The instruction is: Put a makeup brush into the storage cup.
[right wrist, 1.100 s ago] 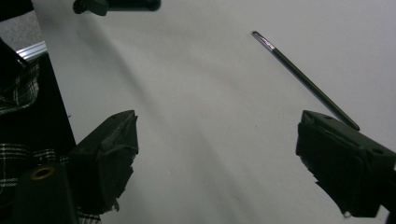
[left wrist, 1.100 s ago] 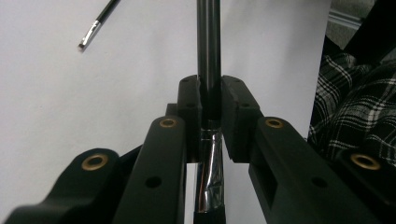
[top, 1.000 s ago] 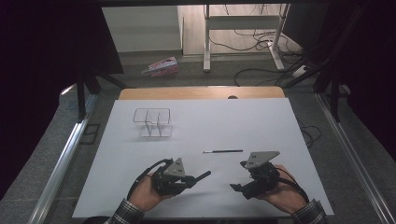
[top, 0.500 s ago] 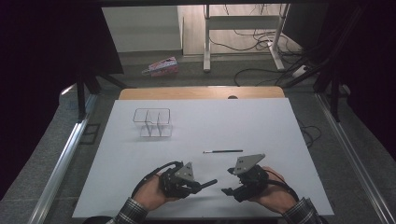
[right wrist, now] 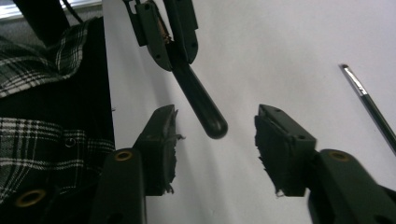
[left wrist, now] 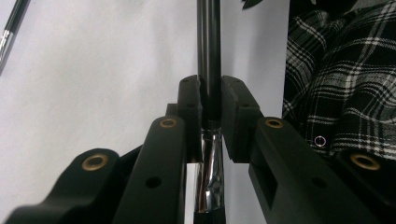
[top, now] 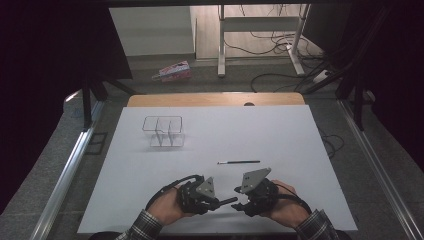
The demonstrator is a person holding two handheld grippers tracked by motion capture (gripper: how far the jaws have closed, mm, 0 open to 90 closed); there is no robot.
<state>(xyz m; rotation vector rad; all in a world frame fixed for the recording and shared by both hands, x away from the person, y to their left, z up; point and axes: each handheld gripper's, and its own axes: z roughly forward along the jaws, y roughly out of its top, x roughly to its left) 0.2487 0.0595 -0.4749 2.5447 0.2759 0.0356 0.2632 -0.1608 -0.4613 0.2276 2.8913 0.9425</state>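
worktop (top: pixel 300 130): white sheet | left gripper (top: pixel 220 202): fingers clamp black brush (left wrist: pixel 208 56) | right gripper (top: pixel 240 204): fingers apart, just been closing around brush handle tip | risk: off-centre bite levers brush loose

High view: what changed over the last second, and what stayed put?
Both hands drew together at the table's near edge. The left claw stays clamped on the black-handled brush, its handle end now between the right claw's jaws, which have just been closing without touching it. The thin brush and clear organizer have not moved.
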